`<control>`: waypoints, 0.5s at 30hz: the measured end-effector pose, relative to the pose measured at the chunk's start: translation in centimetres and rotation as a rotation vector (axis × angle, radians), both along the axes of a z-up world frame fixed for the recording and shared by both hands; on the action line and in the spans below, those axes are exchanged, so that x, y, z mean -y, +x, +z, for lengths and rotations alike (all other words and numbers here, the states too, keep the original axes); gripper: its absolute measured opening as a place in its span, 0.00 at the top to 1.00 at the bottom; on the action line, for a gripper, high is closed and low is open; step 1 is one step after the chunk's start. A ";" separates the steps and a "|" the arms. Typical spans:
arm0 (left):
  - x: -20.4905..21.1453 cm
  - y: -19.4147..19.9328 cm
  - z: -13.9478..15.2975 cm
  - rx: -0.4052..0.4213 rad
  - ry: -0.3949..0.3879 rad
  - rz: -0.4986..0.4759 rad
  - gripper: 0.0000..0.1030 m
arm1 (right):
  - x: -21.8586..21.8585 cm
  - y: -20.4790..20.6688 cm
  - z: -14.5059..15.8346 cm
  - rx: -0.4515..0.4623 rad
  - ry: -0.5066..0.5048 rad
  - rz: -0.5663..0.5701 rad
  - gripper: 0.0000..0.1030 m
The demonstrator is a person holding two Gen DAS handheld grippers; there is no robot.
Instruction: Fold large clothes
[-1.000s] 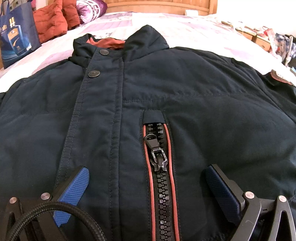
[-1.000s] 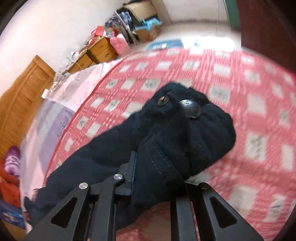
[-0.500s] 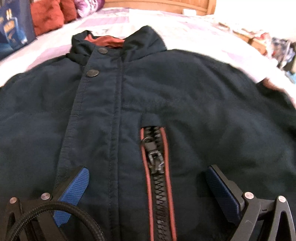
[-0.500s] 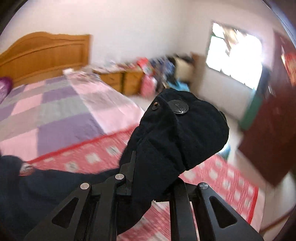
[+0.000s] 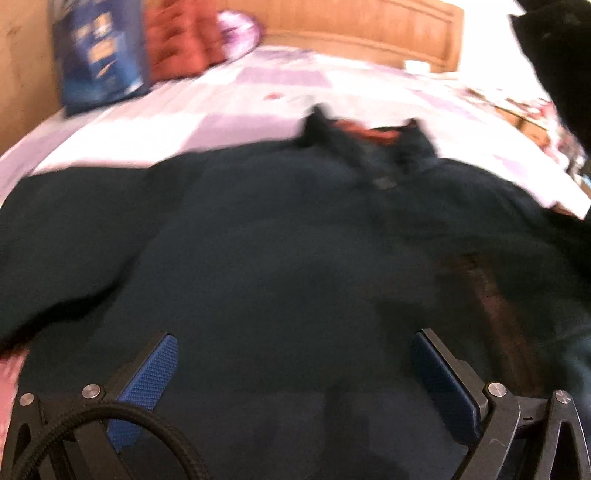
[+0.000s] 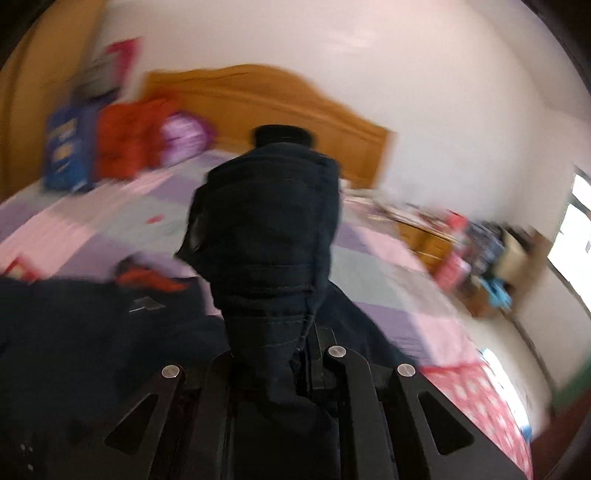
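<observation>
The dark jacket (image 5: 280, 266) lies front-up across the bed (image 5: 229, 110), its collar (image 5: 369, 136) toward the wooden headboard (image 5: 362, 33) and its body spread flat, which gives a broad base to fold onto. One sleeve (image 6: 269, 229) is off the bed: the right gripper (image 6: 280, 354) has its fingers clenched on the cuff end, and the bunched cloth stands up in front of the camera. Holding it by the end likely lets the whole sleeve be carried in one piece and laid across the chest; below it, the jacket body and the orange collar lining (image 6: 147, 277) show that the sleeve is now above the garment and not out to the side.

The left gripper (image 5: 291, 373) hangs low over the jacket's lower front with its blue-padded fingers (image 5: 147, 380) spread wide and nothing between them. It seems placed there to pin or smooth the body while the sleeve comes across. The dark shape at the upper right edge of the left view is probably that raised sleeve.

Both views are blurred. A blue bag (image 5: 96, 55) and red cushions (image 5: 177, 40) sit at the head of the bed, well apart from the jacket.
</observation>
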State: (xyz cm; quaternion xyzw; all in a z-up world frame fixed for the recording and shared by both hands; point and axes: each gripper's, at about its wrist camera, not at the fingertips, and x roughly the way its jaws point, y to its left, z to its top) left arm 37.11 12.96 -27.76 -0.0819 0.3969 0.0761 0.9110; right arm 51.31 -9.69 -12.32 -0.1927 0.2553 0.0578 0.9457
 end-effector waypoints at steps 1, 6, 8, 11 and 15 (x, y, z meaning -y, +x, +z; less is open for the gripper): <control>-0.7 -0.3 -0.3 -0.006 -0.009 0.016 0.00 | -2.3 0.0 -1.2 -0.023 -0.012 0.040 0.88; -3.2 -1.8 -1.5 0.001 -0.060 0.058 0.00 | -11.3 0.4 -9.0 -0.185 -0.076 0.153 0.88; -3.3 -2.0 -1.8 0.010 -0.063 0.050 0.00 | -12.9 0.5 -11.5 -0.221 -0.108 0.157 0.88; -3.0 -2.4 -2.1 0.033 -0.075 0.031 0.00 | -14.2 0.1 -14.2 -0.249 -0.149 0.170 0.88; -2.8 -2.9 -2.5 0.048 -0.083 0.020 0.00 | -14.3 -0.8 -15.8 -0.254 -0.172 0.198 0.87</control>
